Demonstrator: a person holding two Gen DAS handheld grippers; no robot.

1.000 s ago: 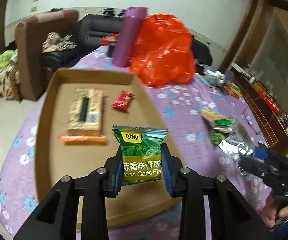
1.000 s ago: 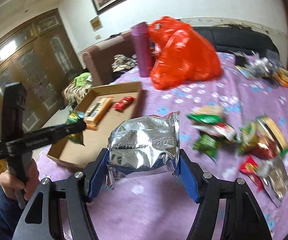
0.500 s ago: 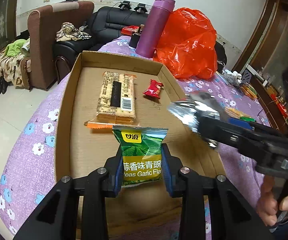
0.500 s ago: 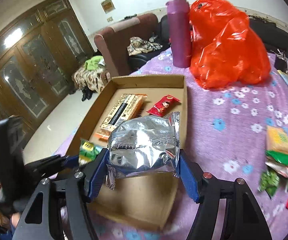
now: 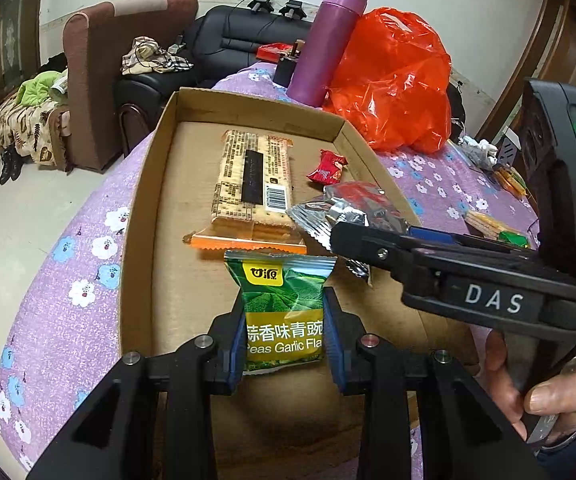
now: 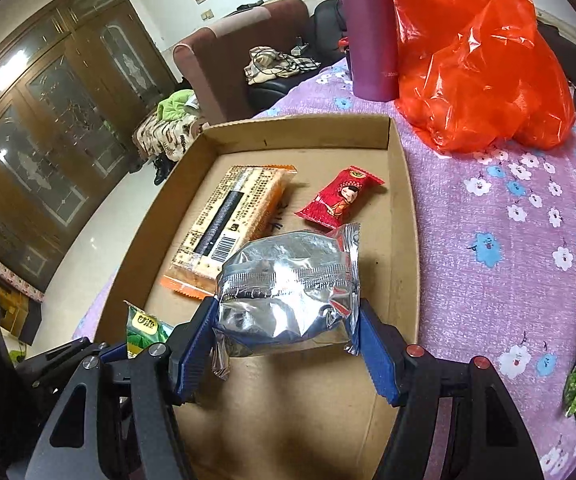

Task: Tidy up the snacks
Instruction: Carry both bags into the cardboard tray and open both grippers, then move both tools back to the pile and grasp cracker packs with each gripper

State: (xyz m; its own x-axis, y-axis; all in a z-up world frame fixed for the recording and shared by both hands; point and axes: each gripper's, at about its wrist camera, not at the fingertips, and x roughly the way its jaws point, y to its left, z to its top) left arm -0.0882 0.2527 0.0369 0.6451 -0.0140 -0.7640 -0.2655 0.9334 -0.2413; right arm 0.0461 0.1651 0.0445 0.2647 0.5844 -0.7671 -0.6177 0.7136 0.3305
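While both packets hang over the cardboard tray [image 6: 402, 184], neither is released yet.
Left hand-held gripper [image 5: 283, 336] pinches the green garlic-pea packet [image 5: 281, 308]; right hand-held gripper [image 6: 288, 344] clamps the silver foil pouch [image 6: 288, 284]: light, crinkly, crushable, best held by the side edges.

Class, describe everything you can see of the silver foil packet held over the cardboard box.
The silver foil packet is a crinkled, shiny pouch with a crimped seam across its middle and a red inner edge at its upper right corner. It is puffed and lies roughly level, clamped at both sides between the blue pads of the right gripper. It hangs above the cardboard box, near the long cracker pack and red candy.
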